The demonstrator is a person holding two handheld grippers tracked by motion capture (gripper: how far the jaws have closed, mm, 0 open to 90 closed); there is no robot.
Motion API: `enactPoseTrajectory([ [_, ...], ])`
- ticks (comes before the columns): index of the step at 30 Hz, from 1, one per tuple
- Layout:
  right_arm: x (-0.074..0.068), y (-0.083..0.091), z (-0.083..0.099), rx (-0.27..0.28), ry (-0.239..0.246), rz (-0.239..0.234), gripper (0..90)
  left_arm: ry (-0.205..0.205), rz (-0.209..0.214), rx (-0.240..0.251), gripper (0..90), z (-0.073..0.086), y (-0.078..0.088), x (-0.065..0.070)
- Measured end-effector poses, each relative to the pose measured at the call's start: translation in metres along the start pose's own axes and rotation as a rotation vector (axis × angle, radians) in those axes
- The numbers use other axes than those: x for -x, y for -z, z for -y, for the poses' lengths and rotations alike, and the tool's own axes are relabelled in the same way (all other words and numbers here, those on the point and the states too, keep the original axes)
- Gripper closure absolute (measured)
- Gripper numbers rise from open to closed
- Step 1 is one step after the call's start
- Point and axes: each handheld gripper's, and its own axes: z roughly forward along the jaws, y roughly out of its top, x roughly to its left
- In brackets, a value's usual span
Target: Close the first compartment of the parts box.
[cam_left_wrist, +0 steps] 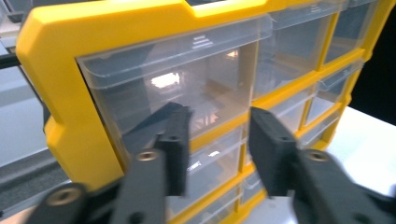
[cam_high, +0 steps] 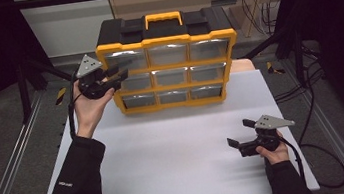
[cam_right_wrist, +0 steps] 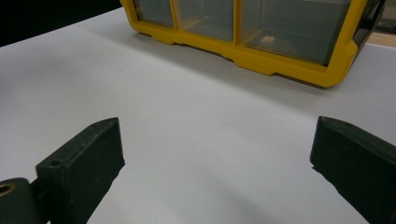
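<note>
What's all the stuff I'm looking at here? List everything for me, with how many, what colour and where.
Drawer cabinet: one, yellow frame with black top and yellow handle, at the far middle of the table.
Drawers: nine, clear plastic, three rows of three in the cabinet's front.
Table: one, white top, centre of the scene.
Cables: several, black, on the floor to the right.
Left gripper: one, black with a grey plate, held up at the cabinet's upper left drawer, fingers apart with nothing between them.
Right gripper: one, black with a grey plate, low over the near right of the table, fingers wide apart.
Sleeves: two, black, near edge.
</note>
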Motion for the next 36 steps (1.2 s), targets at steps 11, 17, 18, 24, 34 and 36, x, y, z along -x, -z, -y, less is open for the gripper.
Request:
enactPoseTrajectory([
  [11,0.000,0.000,0.000,0.004,0.001,0.001,2.7,0.042,0.075,0.029,22.6,0.014,0.013,0.006],
  [17,0.000,0.000,0.000,0.004,-0.001,0.000,2.7,0.063,0.076,0.022,7.5,0.024,0.020,0.007],
  [18,0.000,0.000,0.000,0.005,0.000,0.002,2.7,0.067,0.079,0.025,5.9,0.026,0.022,0.007],
  [24,0.000,0.000,0.000,0.001,-0.002,0.001,2.7,0.075,0.103,0.042,2.1,0.040,0.030,0.007],
  [34,-0.001,-0.001,0.000,0.001,-0.005,0.000,2.7,0.100,0.127,0.050,0.7,0.067,0.041,0.005],
  [36,-0.001,-0.001,0.000,0.001,-0.003,-0.003,2.7,0.098,0.132,0.052,0.8,0.072,0.043,0.006],
])
